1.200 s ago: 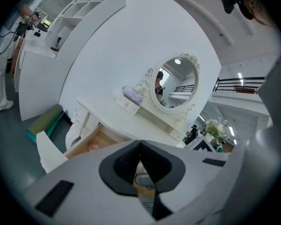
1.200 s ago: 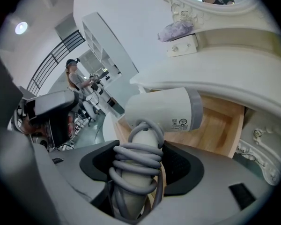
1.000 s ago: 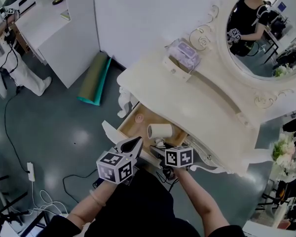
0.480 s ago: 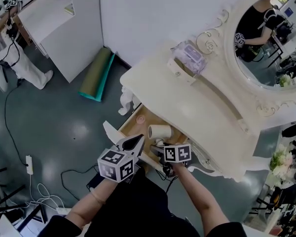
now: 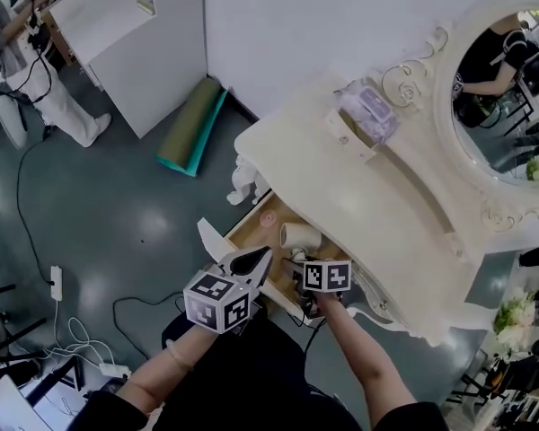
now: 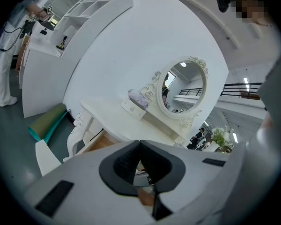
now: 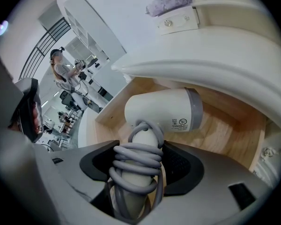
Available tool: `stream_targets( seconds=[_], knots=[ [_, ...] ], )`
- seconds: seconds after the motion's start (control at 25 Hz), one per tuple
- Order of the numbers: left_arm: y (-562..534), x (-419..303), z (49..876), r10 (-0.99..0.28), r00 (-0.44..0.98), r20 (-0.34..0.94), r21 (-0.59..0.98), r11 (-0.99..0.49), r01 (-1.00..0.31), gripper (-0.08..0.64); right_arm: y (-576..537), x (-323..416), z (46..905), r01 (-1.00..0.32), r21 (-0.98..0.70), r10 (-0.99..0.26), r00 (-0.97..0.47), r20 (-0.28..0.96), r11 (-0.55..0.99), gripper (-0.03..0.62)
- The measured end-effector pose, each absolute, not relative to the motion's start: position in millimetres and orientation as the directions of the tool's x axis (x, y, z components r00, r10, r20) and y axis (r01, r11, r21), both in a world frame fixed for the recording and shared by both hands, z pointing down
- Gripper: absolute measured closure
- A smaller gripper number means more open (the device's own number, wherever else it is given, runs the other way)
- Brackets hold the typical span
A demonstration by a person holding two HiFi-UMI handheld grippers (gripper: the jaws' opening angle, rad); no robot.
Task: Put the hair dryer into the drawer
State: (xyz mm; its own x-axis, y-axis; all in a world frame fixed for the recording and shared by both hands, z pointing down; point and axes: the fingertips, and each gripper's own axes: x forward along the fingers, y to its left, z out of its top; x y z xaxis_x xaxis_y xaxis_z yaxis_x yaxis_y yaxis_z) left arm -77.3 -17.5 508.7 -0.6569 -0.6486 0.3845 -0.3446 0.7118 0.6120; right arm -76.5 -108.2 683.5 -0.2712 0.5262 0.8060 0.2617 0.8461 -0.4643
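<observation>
The white hair dryer [image 7: 164, 109] has a grey cord wound round its handle [image 7: 136, 172]. My right gripper [image 7: 140, 158] is shut on that handle and holds the dryer head low over the wooden floor of the open drawer [image 7: 225, 132]. In the head view the dryer [image 5: 301, 236] sits inside the drawer [image 5: 256, 232] under the cream dressing table [image 5: 359, 196], with the right gripper [image 5: 301, 260] just behind it. To the left, my left gripper [image 5: 254, 260] hovers at the drawer's near edge. Its jaws meet at the tips with nothing between them, as the left gripper view shows [image 6: 140, 146].
A purple pack [image 5: 370, 110] lies on the tabletop before the oval mirror [image 5: 512, 70]. A small pink thing [image 5: 268, 218] lies in the drawer. On the floor are a rolled green mat [image 5: 193, 128] and cables [image 5: 72, 348]. A person [image 5: 22, 70] stands at far left.
My right gripper has sunk a little with the hair dryer, deeper into the drawer. The left gripper has stayed put. The head view has swung, so the table sits further right.
</observation>
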Motion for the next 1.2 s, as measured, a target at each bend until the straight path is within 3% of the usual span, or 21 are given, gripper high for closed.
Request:
stream_targets(
  seconds=[0.56,1.2],
  knots=[
    [-21,-93,514,-0.643,-0.652,0.401,0.624,0.713,-0.32,0.557,-103,-105,704,0.261,-0.415,0.484,-0.32,0.814,0.872,0.293],
    [-13,-99,526,-0.628,-0.647,0.433,0.625,0.726,-0.288,0.557,-107,-127,723,0.211,-0.344,0.403,-0.509,0.761,0.915,0.295]
  ],
)
